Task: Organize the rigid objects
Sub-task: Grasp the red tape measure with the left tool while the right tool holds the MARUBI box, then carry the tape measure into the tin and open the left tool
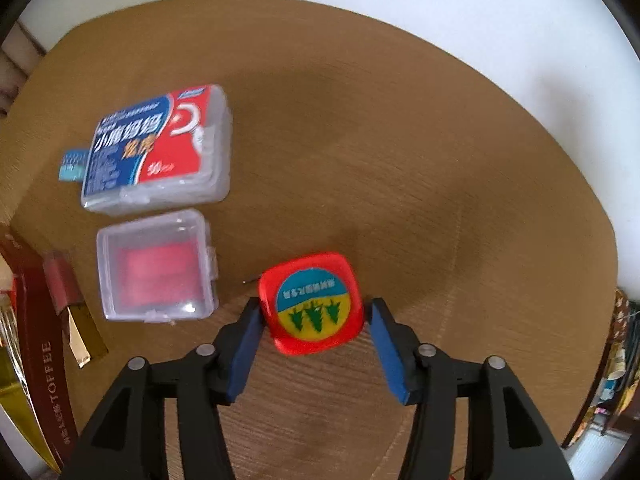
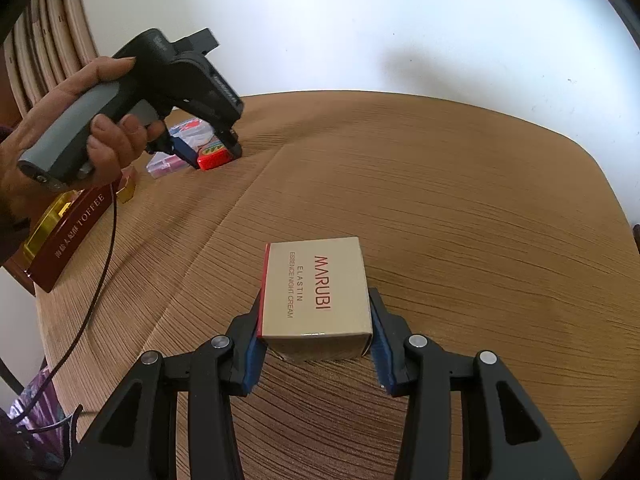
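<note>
Red square case [image 1: 312, 303] sits low centre between the left gripper's [image 1: 314, 316] parted pads, while the right gripper [image 2: 316, 320] clamps the MARUBI box [image 2: 316, 292].

Red rounded-square tape measure [image 1: 311, 303], blue/yellow round label with green trees, flat on tabletop [image 1: 400, 160], sits between the fingers of the left hand-held gripper [image 1: 312, 314]. Ahead-left of it: small clear lidded box [image 1: 156, 265] with pink contents, flat. Further ahead-left: clear floss-pick case [image 1: 160, 148], blue/red label, flat, just beyond the small box. Beige MARUBI night cream carton [image 2: 316, 294], red side stripe, print facing up, between the fingers of the right hand-held gripper [image 2: 316, 340].
</note>
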Tool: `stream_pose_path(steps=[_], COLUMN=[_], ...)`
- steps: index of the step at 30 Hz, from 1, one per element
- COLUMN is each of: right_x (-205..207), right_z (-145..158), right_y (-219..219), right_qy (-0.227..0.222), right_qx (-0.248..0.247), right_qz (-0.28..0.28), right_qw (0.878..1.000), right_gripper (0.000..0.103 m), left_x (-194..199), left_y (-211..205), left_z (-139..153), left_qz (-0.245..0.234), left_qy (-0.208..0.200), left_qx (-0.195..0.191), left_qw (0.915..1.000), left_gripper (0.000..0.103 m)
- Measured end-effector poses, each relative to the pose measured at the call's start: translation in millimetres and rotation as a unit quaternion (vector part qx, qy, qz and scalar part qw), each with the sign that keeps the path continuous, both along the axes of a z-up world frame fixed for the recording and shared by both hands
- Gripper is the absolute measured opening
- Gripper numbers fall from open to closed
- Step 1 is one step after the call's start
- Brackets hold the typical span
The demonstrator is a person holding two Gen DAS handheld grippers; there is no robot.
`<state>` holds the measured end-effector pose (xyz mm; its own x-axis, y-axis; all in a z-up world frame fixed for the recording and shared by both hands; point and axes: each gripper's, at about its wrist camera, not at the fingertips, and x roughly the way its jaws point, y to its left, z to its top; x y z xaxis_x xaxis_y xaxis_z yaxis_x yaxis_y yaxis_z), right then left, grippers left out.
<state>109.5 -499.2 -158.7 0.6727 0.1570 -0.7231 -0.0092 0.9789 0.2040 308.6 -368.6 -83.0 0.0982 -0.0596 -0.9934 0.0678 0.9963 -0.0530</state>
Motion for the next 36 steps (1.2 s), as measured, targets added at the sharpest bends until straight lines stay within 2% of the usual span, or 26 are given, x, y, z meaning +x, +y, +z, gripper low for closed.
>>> stream_pose_path(steps=[2,3,7,11,15,20,24,28,32,36], right_x=[3,4,6,4,4,5,8,10,9,9], right_z=[-4,-4,-7,-5,-5,-4,-4,-3,-2,0], right_y=[2,3,8,1,-1,4,11,14,17,19], right_qy=[0.006,0.007,0.008,0.009,0.010,0.017,0.026,0.034,0.044,0.056], right_qx=[-0.001,-0.003,-0.002,0.000,0.003,-0.016,-0.039,-0.053,-0.060,-0.061], right_qz=[0.001,0.001,0.000,-0.002,-0.005,-0.009,-0.014,-0.022,-0.033,-0.039], right_qw=[1.000,1.000,1.000,1.000,1.000,1.000,0.999,0.998,0.997,0.996], right_gripper=[0.042,0.042,0.041,0.041,0.041,0.041,0.041,0.041,0.040,0.040], left_x=[4,6,2,-32,-78,-122,-131,-152,-148,-132], left_y=[-9,-15,-18,-3,13,63,131,209,296,340], left_z=[-2,-3,-3,8,26,55,70,82,89,73], left_qz=[-0.005,-0.008,-0.032,-0.045,-0.076,-0.076,-0.049,-0.016,0.028,0.048], left_qy=[-0.005,-0.011,-0.018,-0.010,-0.016,-0.034,-0.042,-0.059,-0.081,-0.092], left_qx=[0.012,0.012,-0.012,-0.061,-0.084,-0.114,-0.124,-0.098,-0.055,0.004], left_qw=[0.9999,0.9998,0.9993,0.9971,0.9935,0.9900,0.9902,0.9933,0.9948,0.9946], left_gripper=[0.055,0.048,0.048,0.048,0.048,0.048,0.048,0.048,0.048,0.048])
